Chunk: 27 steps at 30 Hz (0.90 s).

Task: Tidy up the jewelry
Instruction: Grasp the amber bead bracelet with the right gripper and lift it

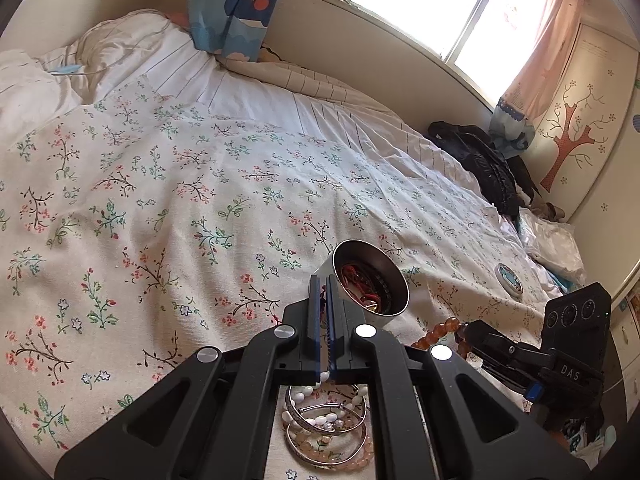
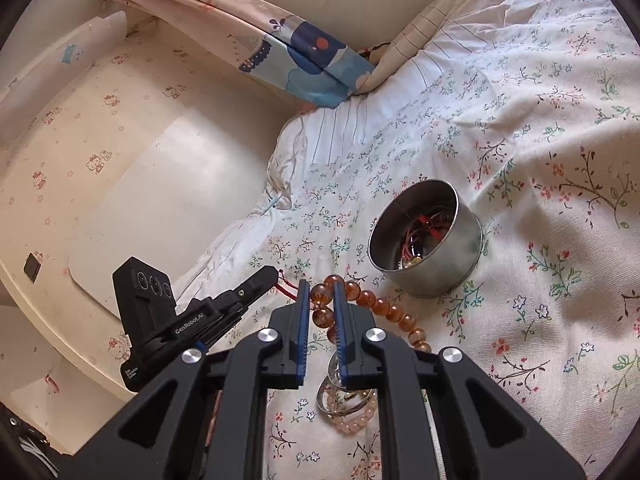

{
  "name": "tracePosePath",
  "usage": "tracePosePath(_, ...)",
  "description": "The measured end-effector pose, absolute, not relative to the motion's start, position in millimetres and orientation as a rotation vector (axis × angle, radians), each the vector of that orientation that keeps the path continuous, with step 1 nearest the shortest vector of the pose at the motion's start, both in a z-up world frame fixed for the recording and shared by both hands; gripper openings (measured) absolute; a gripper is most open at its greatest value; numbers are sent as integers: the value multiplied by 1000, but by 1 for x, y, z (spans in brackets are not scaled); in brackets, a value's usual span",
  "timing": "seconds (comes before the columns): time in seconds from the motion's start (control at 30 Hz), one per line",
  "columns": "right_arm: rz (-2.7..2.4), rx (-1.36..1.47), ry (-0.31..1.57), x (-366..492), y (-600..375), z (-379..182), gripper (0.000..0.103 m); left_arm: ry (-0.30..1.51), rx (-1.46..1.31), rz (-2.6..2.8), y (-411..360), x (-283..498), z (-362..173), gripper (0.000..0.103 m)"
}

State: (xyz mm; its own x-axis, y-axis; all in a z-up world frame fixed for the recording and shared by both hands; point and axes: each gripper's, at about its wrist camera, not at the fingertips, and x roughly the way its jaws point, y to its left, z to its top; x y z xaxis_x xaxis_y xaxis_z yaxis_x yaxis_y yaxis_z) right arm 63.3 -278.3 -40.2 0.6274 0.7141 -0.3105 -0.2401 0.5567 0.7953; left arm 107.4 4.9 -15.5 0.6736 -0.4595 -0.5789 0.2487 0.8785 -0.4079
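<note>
A round metal tin (image 1: 370, 280) holding red cord and other jewelry sits on the floral bedspread; it also shows in the right wrist view (image 2: 428, 236). My left gripper (image 1: 323, 280) is shut, its tips just left of the tin; in the right wrist view (image 2: 276, 274) a red cord (image 2: 287, 289) hangs at its tips. My right gripper (image 2: 321, 285) is slightly open around an amber bead bracelet (image 2: 384, 308), which also shows in the left wrist view (image 1: 438, 330). Silver bangles and pale bead bracelets (image 1: 326, 424) lie beneath the grippers.
A small round lid (image 1: 509, 278) lies on the bed right of the tin. Dark clothing (image 1: 484, 164) is piled at the far bed edge. A curtain (image 2: 304, 60) and a wall with a window border the bed (image 1: 160, 200).
</note>
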Motion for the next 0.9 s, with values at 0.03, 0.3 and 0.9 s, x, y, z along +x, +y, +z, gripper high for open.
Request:
tracePosePath(0.03,614,789,681,63,-279,-41,13,730,-307,-407,5,107,-15,3)
tracePosePath(0.3,605,789,681,60,-281,-41,13,721,-273,-408,-3,105,-13,3)
tracePosePath(0.9,614,845,628,55,-296,-40,13,656,-84,-386,-35,91,-4,3)
